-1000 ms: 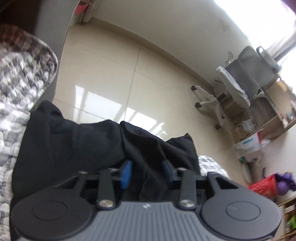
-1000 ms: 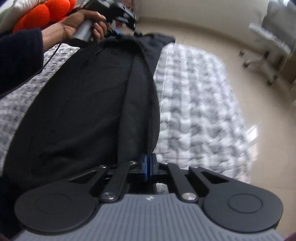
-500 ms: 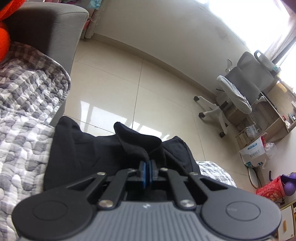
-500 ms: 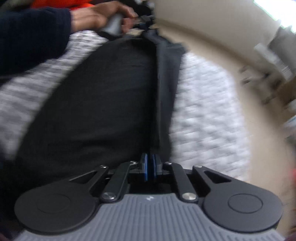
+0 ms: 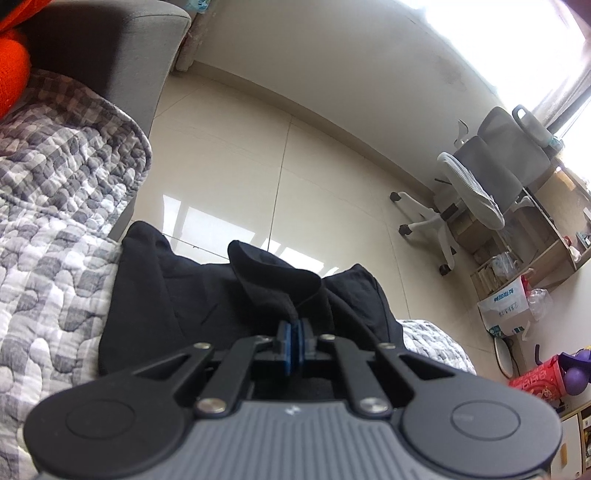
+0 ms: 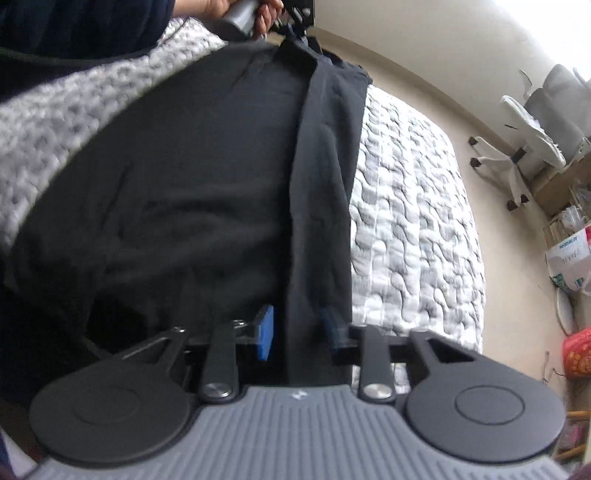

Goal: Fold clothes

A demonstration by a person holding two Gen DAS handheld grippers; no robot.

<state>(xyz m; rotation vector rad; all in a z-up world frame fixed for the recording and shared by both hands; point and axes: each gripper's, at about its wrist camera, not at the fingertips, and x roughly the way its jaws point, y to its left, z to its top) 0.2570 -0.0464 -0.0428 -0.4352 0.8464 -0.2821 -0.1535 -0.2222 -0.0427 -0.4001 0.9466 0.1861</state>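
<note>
Left tool [image 5: 294, 334]: pads closed on a raised fold of the black garment [image 5: 229, 295], lifting its far end.
Black garment: spread lengthwise on the quilted bed cover [image 6: 413, 206].
Right tool [image 6: 301, 330]: pads apart, straddling the near edge strip, seemingly gripping nothing.

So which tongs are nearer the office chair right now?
Hard to call. The left tongs pinch the black garment at the bed's floor-side edge, facing the office chair. The right tongs straddle its other end, open.

Black hand-held gripper [image 5: 294, 334], ribbed grey body, blue pads [image 6: 266, 338], navy sleeve [image 6: 85, 26].
</note>
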